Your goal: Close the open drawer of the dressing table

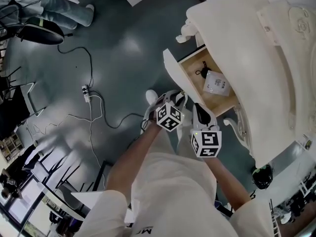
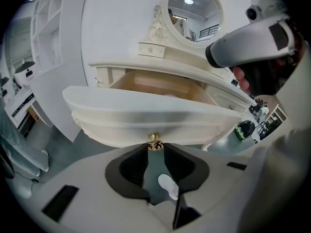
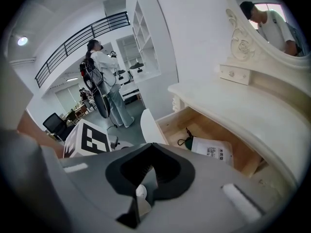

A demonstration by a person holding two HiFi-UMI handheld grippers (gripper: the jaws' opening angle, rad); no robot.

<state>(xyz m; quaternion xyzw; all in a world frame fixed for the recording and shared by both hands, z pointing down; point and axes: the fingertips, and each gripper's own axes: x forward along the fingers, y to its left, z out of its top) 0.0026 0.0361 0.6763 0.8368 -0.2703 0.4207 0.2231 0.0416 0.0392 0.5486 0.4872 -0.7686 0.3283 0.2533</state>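
The cream dressing table stands at the right, and its drawer is pulled out. The drawer holds a white packet and a black corded item. My left gripper is at the drawer's curved front. Its jaws are open, with the small gold knob right at the tips and the pads not pressing it. My right gripper hangs just right of the left one, over the drawer's near corner. Only a narrow gap shows in the right gripper, with nothing in it.
Cables and a power strip trail over the dark floor at the left. A person and an office chair are at the top left. An oval mirror tops the table. A dark round object sits by its lower right.
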